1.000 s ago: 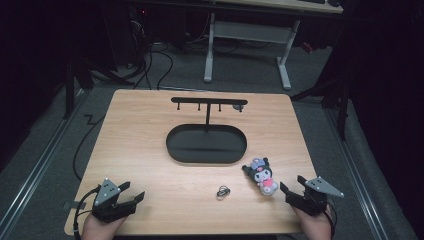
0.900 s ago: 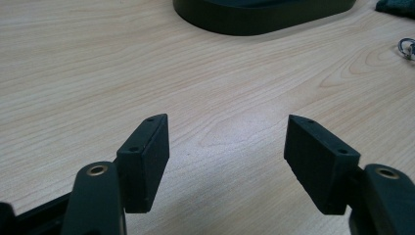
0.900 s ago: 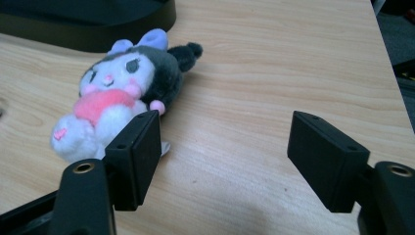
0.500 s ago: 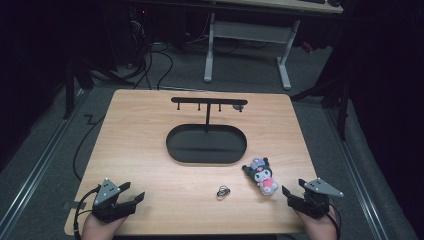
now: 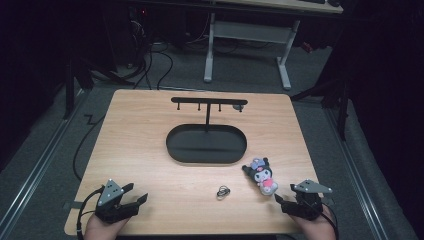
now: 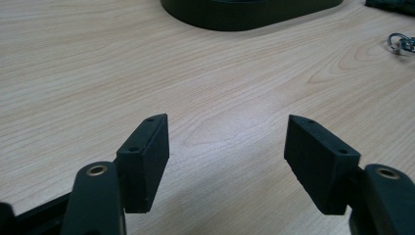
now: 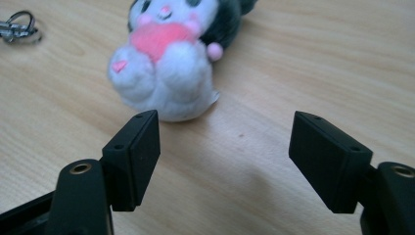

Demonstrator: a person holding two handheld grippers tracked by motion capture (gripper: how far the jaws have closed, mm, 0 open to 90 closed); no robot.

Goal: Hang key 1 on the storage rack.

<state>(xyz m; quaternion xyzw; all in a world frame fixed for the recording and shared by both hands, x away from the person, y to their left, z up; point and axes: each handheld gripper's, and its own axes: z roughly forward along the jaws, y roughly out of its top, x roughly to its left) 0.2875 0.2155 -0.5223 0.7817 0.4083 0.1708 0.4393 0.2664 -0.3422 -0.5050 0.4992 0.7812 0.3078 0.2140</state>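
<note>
Low, right gripper (image 7: 225, 147) gaping, facing plush toy (image 7: 169, 63)

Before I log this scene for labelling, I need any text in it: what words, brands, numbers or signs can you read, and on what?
None: no readable text in any view.
Plush toy: a stitched face and a pink heart, no lettering. A small white tab at its base shows no print.
Black stand, key ring, wooden table: bare of labels.
Left tongs and right tongs: plain black pads, unmarked.

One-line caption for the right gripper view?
Open right gripper facing a plush toy lying just ahead on the wooden table.
</note>
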